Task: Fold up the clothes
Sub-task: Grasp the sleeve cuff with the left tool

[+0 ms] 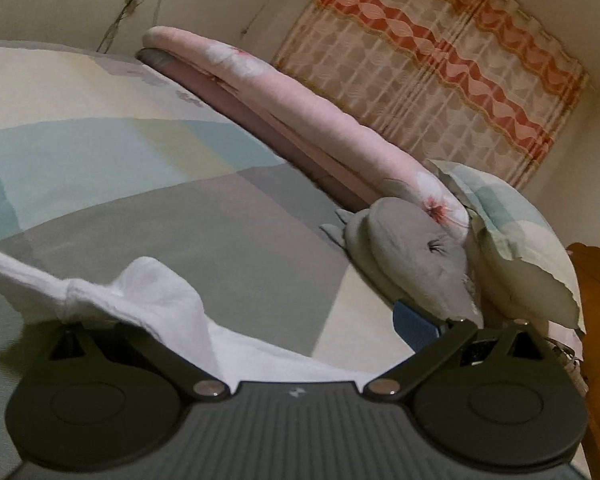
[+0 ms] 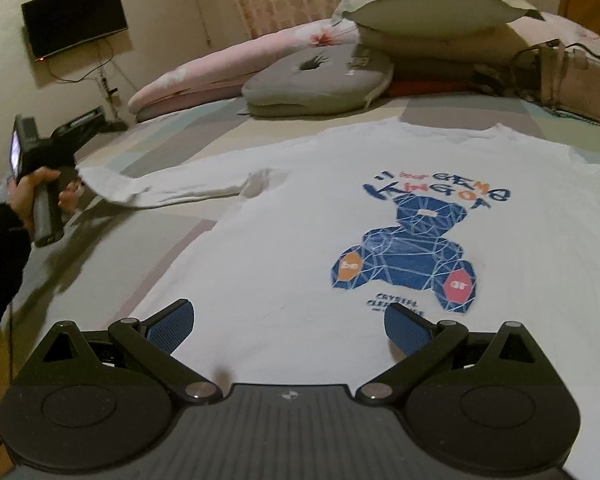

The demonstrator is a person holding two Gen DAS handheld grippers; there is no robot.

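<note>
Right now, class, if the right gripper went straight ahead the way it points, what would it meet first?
The right gripper, open, points low across the white shirt spread on the bed. It would probably first meet the shirt's front left of the blue bear print, though its height above the cloth is unclear.

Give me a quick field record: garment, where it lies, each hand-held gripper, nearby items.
garment: white long-sleeved shirt with blue bear print, front up
lies on: bed with pastel patchwork sheet, body spread flat
sleeve: white sleeve end bunched across the left hand-held gripper, lifted off the sheet
left jaws: wide apart
right hand-held gripper: open, over the hem, nothing held
nearby: grey round cushion, pale pillow, pink folded quilt
</note>
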